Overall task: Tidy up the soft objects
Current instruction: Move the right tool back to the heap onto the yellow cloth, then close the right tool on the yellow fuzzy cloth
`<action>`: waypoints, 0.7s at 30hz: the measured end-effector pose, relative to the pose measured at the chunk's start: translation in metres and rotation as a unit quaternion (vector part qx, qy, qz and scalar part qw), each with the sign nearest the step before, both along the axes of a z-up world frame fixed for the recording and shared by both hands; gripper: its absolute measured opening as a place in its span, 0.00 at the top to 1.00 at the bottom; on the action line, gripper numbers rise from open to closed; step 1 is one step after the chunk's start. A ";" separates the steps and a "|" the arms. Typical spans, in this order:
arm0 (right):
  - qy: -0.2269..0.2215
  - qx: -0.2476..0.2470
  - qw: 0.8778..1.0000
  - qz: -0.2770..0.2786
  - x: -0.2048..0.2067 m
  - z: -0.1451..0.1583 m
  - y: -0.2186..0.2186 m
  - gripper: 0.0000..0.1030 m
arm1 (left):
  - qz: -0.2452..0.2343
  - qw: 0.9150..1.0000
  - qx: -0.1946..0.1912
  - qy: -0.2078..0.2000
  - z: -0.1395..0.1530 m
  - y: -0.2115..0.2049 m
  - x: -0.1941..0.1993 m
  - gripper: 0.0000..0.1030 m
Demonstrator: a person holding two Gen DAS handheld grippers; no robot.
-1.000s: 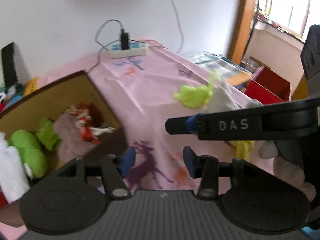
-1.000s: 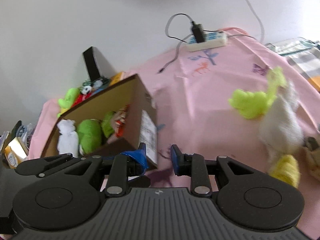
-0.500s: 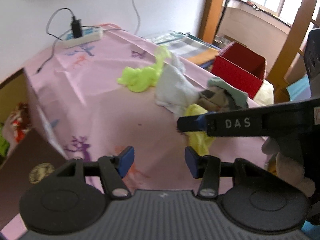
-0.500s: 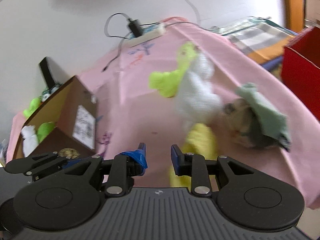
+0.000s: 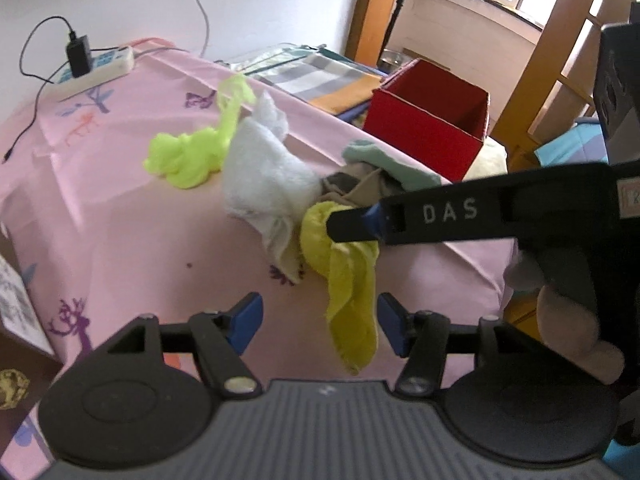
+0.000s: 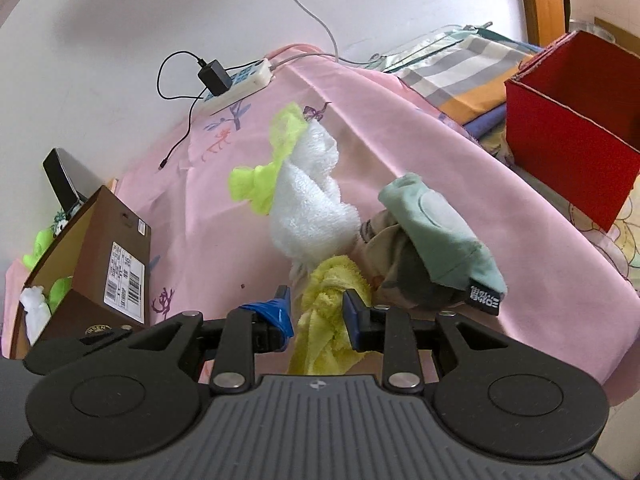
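Right hand-held gripper: jaws part-open, straddling yellow towel, pads just beside the cloth; firm grip cannot be told.

Left hand-held gripper: jaws wide apart, nothing held, low over pink cloth on desk.

Yellow towel lies at near end of pile w/ white towel, neon-green cloth, grey-green garment.

Brown box w/ soft toys at left; red box far right.
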State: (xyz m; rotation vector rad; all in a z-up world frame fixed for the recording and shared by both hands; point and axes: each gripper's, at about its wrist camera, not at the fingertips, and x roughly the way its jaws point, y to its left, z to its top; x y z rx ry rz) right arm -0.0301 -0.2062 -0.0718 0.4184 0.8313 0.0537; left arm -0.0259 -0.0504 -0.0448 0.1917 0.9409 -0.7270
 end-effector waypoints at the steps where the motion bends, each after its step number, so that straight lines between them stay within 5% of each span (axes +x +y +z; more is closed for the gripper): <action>1: 0.000 0.008 1.000 0.000 0.000 0.000 -0.003 0.89 | -0.003 1.000 -0.003 0.001 0.000 -0.002 0.000 0.43; 7: 0.017 0.009 1.000 -0.009 0.002 -0.004 -0.014 0.89 | -0.024 1.000 -0.020 0.003 0.001 -0.010 0.000 0.42; 21: 0.047 0.023 0.999 0.015 0.017 -0.024 -0.013 0.84 | -0.018 1.000 0.008 0.013 -0.027 -0.031 0.020 0.45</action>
